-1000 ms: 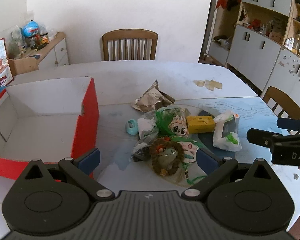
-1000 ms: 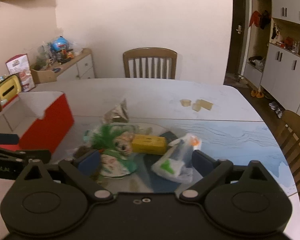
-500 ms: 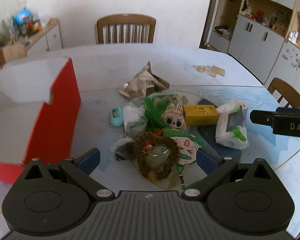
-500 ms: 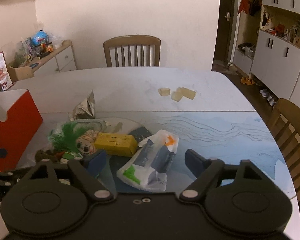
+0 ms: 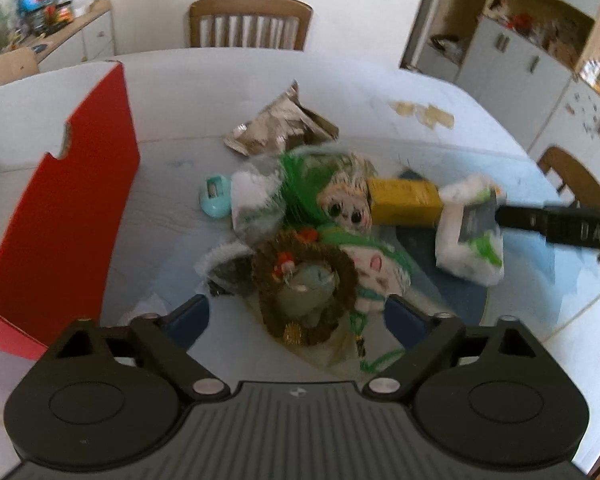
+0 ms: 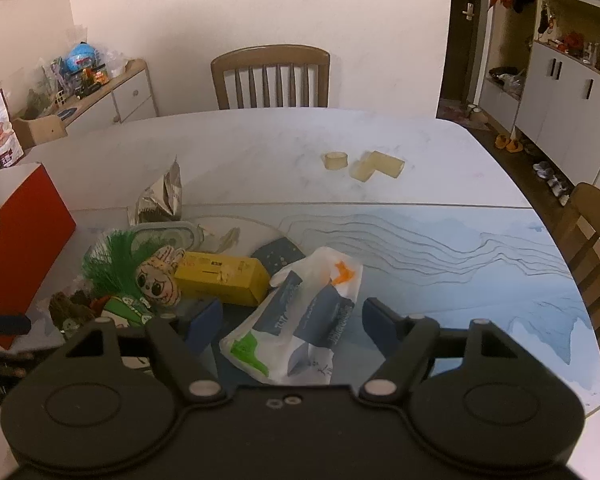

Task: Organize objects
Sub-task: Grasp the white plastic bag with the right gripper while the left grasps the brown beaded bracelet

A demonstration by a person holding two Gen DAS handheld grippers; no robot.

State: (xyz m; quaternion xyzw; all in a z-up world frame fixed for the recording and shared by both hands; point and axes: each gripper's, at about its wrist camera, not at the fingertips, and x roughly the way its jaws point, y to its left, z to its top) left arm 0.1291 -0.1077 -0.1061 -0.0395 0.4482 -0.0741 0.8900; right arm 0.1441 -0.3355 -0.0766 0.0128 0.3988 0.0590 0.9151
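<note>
A jumble of small objects lay heaped on the counter (image 6: pixel 380 160), and the white plastic packet (image 6: pixel 300 320) with blue, green and orange print sat at its right edge, between the blue pads of the right hand-held gripper (image 6: pixel 290 322); those jaws had just been narrowing around it, but gaps showed on both sides and the pads were not pressing it. Touching the packet's far left corner was a yellow box (image 6: pixel 224 278), and against that leaned a green-haired doll (image 6: pixel 156 280). Nearer the left hand-held gripper (image 5: pixel 298 320) lay a brown fuzzy wreath (image 5: pixel 304 276) in a clear bag, framed by jaws that had also just been drawing in yet stood released, clear of it. A small teal object (image 5: pixel 215 200) lay just left of the pile, a crumpled foil wrapper (image 5: pixel 280 126) behind it. The red-and-white open box (image 5: pixel 60 208) stood at the left, apart from the heap. Three pale tape rolls (image 6: pixel 364 164) rested farther back, well apart.
</note>
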